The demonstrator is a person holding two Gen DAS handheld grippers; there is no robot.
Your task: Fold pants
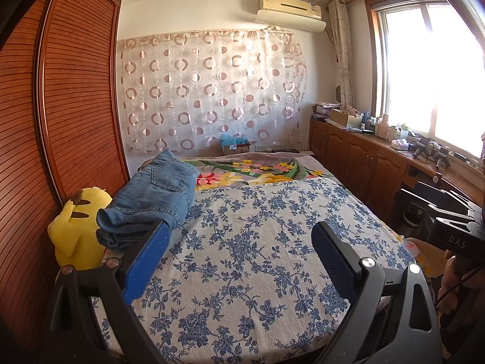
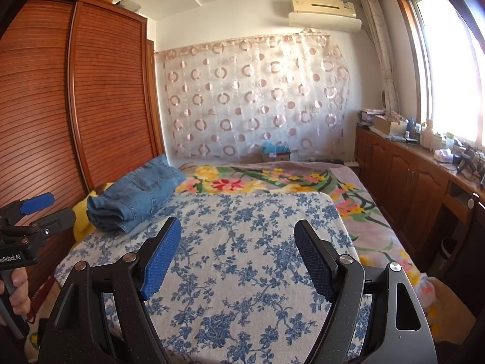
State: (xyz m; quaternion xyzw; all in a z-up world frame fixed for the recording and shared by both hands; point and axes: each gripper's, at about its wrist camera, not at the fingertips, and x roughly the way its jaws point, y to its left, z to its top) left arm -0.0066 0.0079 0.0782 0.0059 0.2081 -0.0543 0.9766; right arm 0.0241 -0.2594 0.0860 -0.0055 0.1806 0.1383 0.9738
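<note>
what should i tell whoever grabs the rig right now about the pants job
Left gripper: open, empty, over the blue floral cover.
Right gripper: open, empty, over the same cover.
Jeans: folded in a stack at the cover's far left corner, beside a yellow plush toy, touching neither gripper.
Done: the jeans look folded.
Left: no other pants in view; perhaps just square up the stack.

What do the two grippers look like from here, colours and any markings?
Both match: black angular plastic frames with silver rivets and blue textured finger pads. The left gripper and right gripper share that build. White lettering shows on each black body, only partly readable. A thin cable hangs by one handle. No sleeves are visible.
</note>
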